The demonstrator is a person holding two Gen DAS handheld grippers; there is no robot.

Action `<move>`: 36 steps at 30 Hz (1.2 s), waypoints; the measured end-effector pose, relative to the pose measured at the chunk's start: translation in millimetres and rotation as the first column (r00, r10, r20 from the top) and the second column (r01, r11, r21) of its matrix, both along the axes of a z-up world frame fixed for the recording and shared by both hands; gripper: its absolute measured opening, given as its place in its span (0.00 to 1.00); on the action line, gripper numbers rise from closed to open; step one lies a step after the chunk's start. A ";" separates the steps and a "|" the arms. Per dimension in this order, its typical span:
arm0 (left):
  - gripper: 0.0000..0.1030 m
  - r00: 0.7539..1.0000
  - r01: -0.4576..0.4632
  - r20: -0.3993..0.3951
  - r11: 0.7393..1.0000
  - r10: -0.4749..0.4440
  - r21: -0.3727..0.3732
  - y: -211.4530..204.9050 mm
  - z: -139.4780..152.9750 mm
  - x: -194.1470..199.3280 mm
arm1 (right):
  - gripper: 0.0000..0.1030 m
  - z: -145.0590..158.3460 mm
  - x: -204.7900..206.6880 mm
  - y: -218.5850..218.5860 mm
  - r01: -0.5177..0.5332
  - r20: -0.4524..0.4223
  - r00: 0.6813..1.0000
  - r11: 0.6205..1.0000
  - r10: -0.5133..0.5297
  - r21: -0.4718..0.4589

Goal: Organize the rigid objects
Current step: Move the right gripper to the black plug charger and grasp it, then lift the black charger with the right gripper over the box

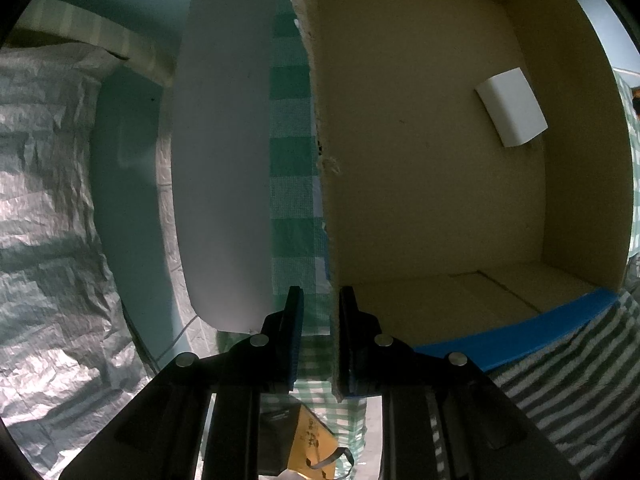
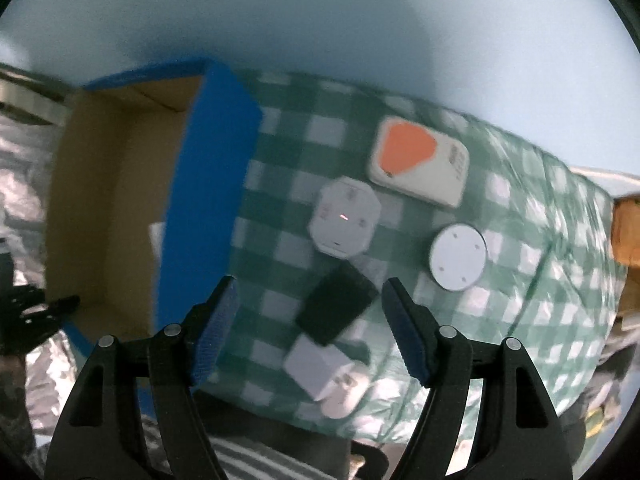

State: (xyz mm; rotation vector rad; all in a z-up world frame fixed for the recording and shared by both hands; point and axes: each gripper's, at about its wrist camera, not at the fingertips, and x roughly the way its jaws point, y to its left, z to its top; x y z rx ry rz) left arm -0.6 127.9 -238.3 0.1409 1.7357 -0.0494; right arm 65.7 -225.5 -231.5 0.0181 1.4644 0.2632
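Note:
My left gripper (image 1: 320, 296) is shut on the torn left wall of the blue cardboard box (image 1: 420, 160). A small white block (image 1: 511, 107) lies inside the box. My right gripper (image 2: 308, 292) is open and empty above the green checked table (image 2: 520, 320). Just ahead of it lies a black block (image 2: 336, 308). Nearby are a white octagonal device (image 2: 345, 218), a white round disc (image 2: 457, 257), a white card with an orange shape (image 2: 420, 160) and a white charger (image 2: 320, 364). The box (image 2: 200, 200) stands to the left.
A white panel (image 1: 224, 160) stands left of the box. Crinkled silver sheeting (image 1: 48, 220) covers the left side. A striped cloth (image 1: 560, 380) hangs below the box. A brown object (image 2: 626, 228) sits at the table's right edge.

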 end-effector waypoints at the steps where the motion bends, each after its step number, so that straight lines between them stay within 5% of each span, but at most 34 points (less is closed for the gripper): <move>1: 0.17 1.000 -0.001 -0.001 1.000 0.001 -0.001 0.0 0.1 0.8 | 0.72 -5.6 0.0 -2.5 0.009 -0.006 1.000 1.000 -0.009 -0.013; 22: 0.17 1.000 0.000 -0.001 1.000 0.000 0.001 0.5 0.0 2.1 | 0.71 -106.9 5.8 -16.0 0.267 -0.216 0.940 0.963 -0.266 -0.024; 27: 0.17 1.000 -0.002 -0.001 1.000 0.002 -0.002 0.6 0.0 2.5 | 0.52 -108.2 2.5 -12.6 0.271 -0.181 0.944 0.961 -0.275 -0.048; 36: 0.17 1.000 0.004 -0.004 1.000 -0.004 0.000 -4.2 0.1 2.5 | 0.36 -99.4 -9.3 3.7 0.168 -0.154 0.974 0.986 -0.166 0.001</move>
